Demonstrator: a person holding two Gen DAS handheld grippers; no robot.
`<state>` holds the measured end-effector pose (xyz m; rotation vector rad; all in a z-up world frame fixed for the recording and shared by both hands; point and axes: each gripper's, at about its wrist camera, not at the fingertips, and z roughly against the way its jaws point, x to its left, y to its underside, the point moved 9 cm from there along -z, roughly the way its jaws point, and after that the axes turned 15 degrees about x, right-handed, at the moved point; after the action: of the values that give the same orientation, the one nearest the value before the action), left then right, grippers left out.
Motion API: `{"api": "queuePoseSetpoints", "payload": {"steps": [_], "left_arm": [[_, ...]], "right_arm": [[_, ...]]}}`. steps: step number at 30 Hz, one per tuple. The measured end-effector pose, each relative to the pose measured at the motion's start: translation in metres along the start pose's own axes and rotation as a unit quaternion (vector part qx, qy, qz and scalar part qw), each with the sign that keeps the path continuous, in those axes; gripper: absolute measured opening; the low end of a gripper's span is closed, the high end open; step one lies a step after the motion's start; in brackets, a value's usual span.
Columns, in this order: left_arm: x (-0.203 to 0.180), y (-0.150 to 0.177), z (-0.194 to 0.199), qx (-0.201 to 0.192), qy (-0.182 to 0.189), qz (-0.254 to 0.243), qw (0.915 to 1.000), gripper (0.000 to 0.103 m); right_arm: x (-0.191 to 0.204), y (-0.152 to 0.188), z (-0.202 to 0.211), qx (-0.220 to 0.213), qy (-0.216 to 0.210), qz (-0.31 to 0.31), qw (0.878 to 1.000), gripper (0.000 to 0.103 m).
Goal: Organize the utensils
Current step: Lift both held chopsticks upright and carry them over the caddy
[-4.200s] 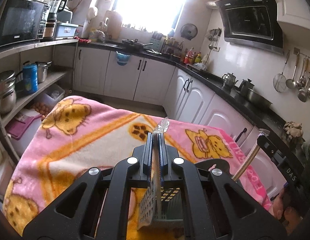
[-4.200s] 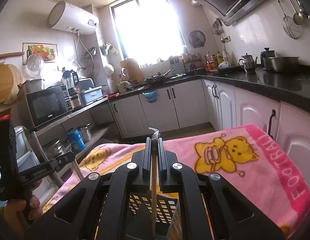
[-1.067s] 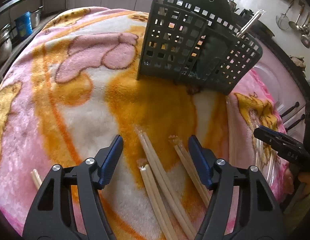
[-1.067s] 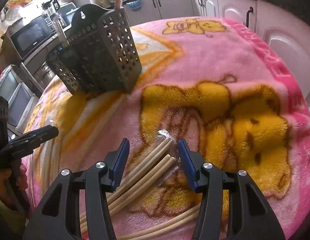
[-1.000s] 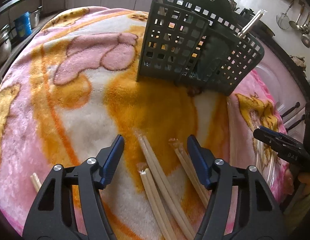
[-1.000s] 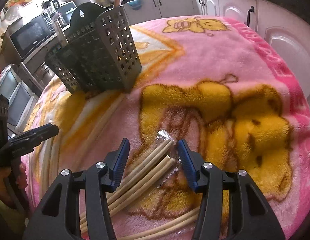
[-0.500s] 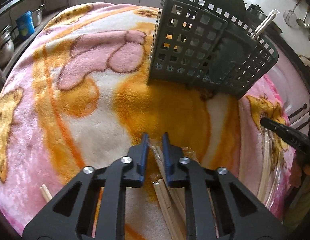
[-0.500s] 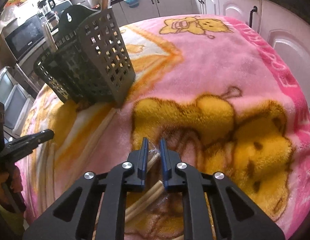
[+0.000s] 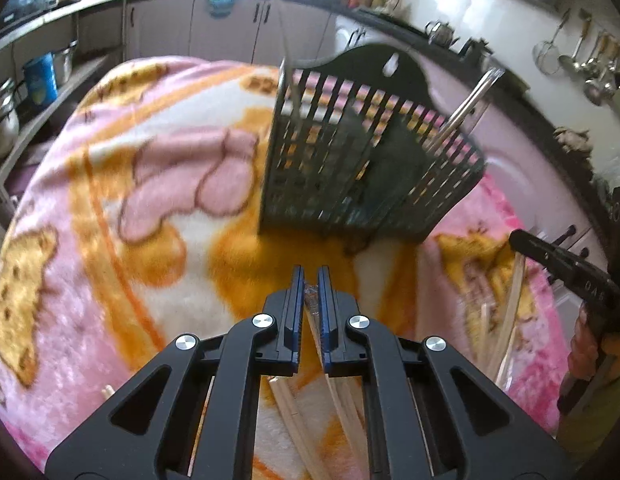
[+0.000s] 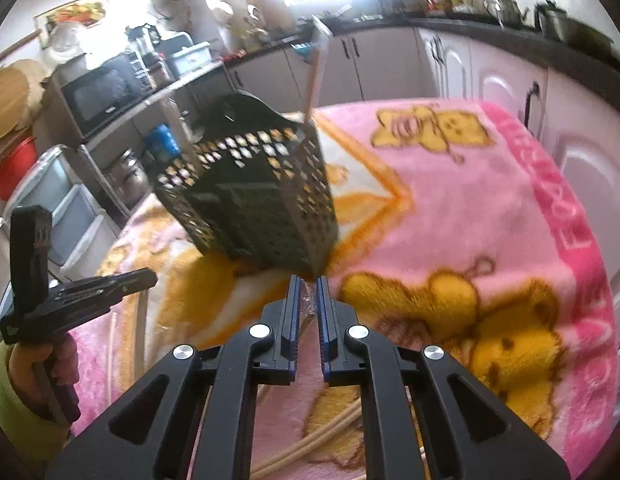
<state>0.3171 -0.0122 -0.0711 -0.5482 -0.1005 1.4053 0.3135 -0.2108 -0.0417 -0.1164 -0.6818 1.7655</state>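
Wrapped chopsticks point(image 9: 311, 300) clamped in left gripper point(image 9: 310, 280), another pair point(image 10: 308, 300) in right gripper point(image 10: 307, 290), tips half-hidden.

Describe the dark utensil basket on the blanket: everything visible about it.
The basket is dark green-grey plastic, its walls a grid of square holes, with a taller solid arched back holding a hanging slot. Inner walls split it into compartments. It stands on the pink and orange blanket, looking tilted in these fisheye views. Wrapped chopsticks lean out of one end, and another stick rises from the other. Neither gripper touches it.
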Motion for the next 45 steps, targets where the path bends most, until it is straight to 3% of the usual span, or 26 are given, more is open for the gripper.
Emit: {"api": "queuePoseSetpoints", "payload": {"steps": [13,26,45], "left_arm": [[-0.029,-0.029,0.060,-0.067,0.017,-0.028,0.9972,0.001],[-0.049,-0.061,0.109,-0.117,0.022,-0.052,0.9915,0.001],[-0.091,-0.128,0.165,-0.184,0.027,-0.095,0.9780,0.001]], "right_arm": [[0.044,-0.014,0.051,-0.056,0.006,0.054,0.997,0.004],[0.063,-0.030,0.084,-0.095,0.009,0.076,0.992,0.003],[0.086,-0.098,0.134,-0.172,0.016,0.097,0.980,0.003]]}}
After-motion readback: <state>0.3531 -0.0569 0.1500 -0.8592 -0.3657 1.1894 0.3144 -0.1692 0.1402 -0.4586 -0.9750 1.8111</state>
